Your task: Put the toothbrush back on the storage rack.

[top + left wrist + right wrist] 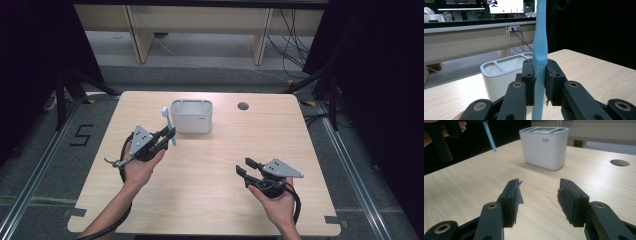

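Left claw (pixel 539 82) pinched tight on a slim light-blue plastic toothbrush (pixel 540 47), pads pressed flat against both sides of the handle, no gap showing. Toothbrush held upright, raised off the pale wood-grain tabletop (pixel 210 165), just beside the white rectangular plastic holder (pixel 192 116) with its grey compartmented top, on that holder's left side as seen from the high view. Not touching the holder; brush end up, level with or above the holder's rim.

Right claw (pixel 540 200) spread wide, nothing between the pads, nothing touched, hovering over bare tabletop well apart from the white holder, nearer the person's edge and to the holder's right. Pointed towards the holder in the right gripper view, with the holder standing beyond the gap between the jaws.

Toothbrush head cut off by the top edge in the left gripper view; bristles not readable there, and small and blurred in the high view. Lower end of the handle hidden behind the left claw's own jaws in that view, but seen as a thin blue tip (pixel 489 136) hanging to the left of the holder in the right gripper view. Inside of the holder's compartments not visible from any angle. Small lettering on the holder's front too small to read. Round hole (pixel 243 106) in the tabletop to the right of the holder.
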`<state>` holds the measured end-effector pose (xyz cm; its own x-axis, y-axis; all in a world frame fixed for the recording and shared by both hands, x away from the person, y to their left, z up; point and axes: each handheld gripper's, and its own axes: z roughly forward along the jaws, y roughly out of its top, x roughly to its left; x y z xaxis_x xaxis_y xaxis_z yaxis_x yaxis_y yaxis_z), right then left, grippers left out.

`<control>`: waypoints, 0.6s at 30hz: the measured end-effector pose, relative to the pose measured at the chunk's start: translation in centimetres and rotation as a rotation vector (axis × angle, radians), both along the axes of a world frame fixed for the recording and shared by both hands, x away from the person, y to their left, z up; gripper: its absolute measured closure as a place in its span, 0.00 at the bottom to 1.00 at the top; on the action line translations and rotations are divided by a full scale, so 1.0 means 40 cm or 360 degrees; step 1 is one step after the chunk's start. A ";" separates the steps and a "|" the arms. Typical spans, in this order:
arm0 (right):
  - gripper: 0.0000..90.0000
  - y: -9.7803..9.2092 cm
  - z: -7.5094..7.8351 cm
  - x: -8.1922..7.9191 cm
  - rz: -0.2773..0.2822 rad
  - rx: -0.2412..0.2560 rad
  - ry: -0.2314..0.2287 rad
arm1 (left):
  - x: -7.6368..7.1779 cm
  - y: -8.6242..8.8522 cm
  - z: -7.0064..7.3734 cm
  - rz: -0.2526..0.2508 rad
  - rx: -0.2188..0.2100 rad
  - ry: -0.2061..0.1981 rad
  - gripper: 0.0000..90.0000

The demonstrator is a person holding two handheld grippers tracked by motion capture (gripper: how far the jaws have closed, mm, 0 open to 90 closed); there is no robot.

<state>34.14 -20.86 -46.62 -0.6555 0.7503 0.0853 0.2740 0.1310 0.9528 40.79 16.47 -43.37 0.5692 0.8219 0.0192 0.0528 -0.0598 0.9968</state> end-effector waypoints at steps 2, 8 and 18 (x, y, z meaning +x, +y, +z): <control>0.58 -0.014 -0.017 -0.010 -0.0046 0.0037 -0.0015 | 0.004 0.003 0.003 0.0009 -0.0001 -0.0003 0.87; 0.57 -0.046 -0.049 -0.022 -0.0126 0.0058 -0.0096 | 0.016 0.011 0.010 0.0026 -0.0012 -0.0019 0.87; 0.58 -0.058 -0.067 -0.049 -0.0258 0.0082 -0.0088 | 0.027 0.017 0.026 0.0038 -0.0046 -0.0036 0.87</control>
